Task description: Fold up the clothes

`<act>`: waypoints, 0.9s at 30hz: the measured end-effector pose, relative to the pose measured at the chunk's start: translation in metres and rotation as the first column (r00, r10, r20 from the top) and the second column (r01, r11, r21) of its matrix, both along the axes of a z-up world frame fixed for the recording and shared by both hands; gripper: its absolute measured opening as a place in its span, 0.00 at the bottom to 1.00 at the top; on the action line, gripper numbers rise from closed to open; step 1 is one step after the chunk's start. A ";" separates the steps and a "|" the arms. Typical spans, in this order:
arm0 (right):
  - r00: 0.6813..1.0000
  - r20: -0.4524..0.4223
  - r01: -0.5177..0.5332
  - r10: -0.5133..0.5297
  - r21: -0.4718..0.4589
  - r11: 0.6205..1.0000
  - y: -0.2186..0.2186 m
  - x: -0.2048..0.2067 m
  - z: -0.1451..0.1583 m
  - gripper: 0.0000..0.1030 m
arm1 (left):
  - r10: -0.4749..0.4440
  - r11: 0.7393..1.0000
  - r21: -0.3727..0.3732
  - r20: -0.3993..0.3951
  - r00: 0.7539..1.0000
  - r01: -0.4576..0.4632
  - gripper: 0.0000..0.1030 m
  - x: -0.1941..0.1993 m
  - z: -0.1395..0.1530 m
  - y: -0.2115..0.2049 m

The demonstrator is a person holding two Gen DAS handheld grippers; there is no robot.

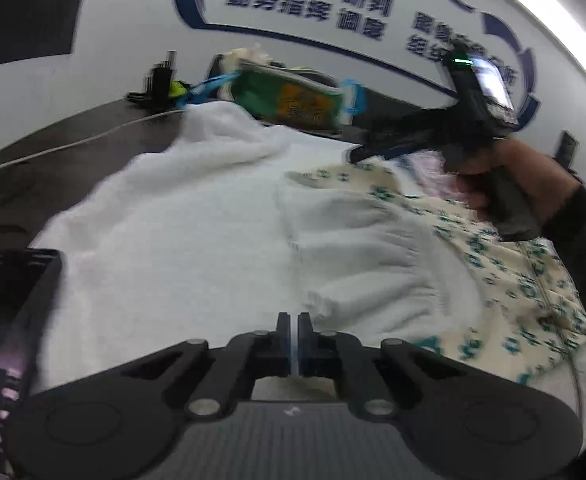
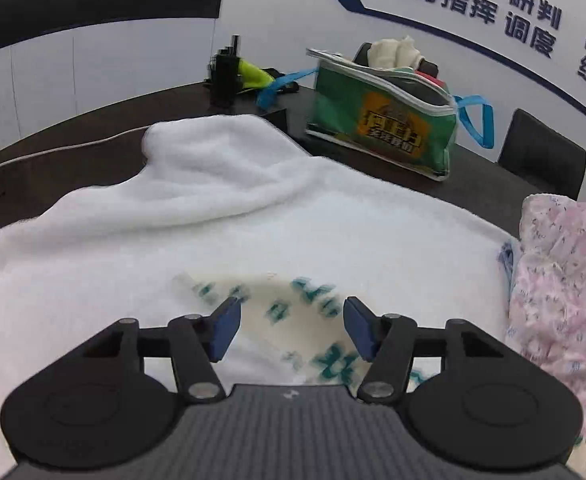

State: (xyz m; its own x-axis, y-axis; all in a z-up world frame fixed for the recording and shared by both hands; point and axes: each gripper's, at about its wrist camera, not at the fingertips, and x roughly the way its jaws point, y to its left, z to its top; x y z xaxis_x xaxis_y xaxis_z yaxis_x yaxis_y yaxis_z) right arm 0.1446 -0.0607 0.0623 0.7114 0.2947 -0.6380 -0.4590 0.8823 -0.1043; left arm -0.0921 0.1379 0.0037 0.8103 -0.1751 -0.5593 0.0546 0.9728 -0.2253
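A white fleece garment lies spread over the dark table; it also fills the right wrist view. A cream garment with teal print lies at its right side and under my right gripper. My left gripper is shut, low over the white garment's near edge; no cloth shows between its fingers. My right gripper is open and empty above the cream garment. It also shows in the left wrist view, held by a hand.
A green zip bag stuffed with clothes stands at the back of the dark table. A pink floral garment is piled at the right. A black stand, a white cable and a dark chair are behind.
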 end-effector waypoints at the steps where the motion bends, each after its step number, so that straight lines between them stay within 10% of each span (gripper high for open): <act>1: 1.000 -0.012 -0.016 0.016 0.017 1.000 -0.008 0.001 0.001 0.57 | 0.007 1.000 -0.019 -0.003 1.000 -0.007 0.10 0.004 0.005 0.006; 8: 0.990 -0.069 -0.129 0.122 -0.101 0.987 -0.027 -0.001 -0.027 0.34 | -0.079 0.997 -0.001 0.004 0.997 0.079 0.51 0.142 0.056 -0.004; 11: 0.989 -0.066 -0.135 0.131 -0.073 0.988 -0.032 0.003 -0.038 0.32 | -0.001 0.993 0.119 -0.020 1.000 0.003 0.47 0.214 0.047 -0.020; 15: 0.988 -0.084 -0.130 0.128 -0.021 0.991 -0.041 0.008 -0.040 0.00 | -0.002 1.000 0.015 -0.093 0.996 0.003 0.44 0.270 0.018 -0.016; 17: 0.987 -0.091 -0.130 0.131 0.009 0.991 -0.046 0.008 -0.037 0.01 | -0.028 0.995 -0.094 -0.148 0.989 0.014 0.10 0.272 0.008 -0.011; 20: 0.985 -0.085 -0.145 0.152 0.079 0.986 -0.055 0.002 -0.022 0.01 | -0.099 0.991 -0.101 -0.151 0.984 0.084 0.00 0.264 0.008 -0.014; 27: 0.978 -0.077 -0.178 0.194 0.184 0.967 -0.093 -0.026 0.011 0.04 | 0.035 0.987 0.159 -0.142 0.989 -0.012 0.00 0.215 0.014 -0.013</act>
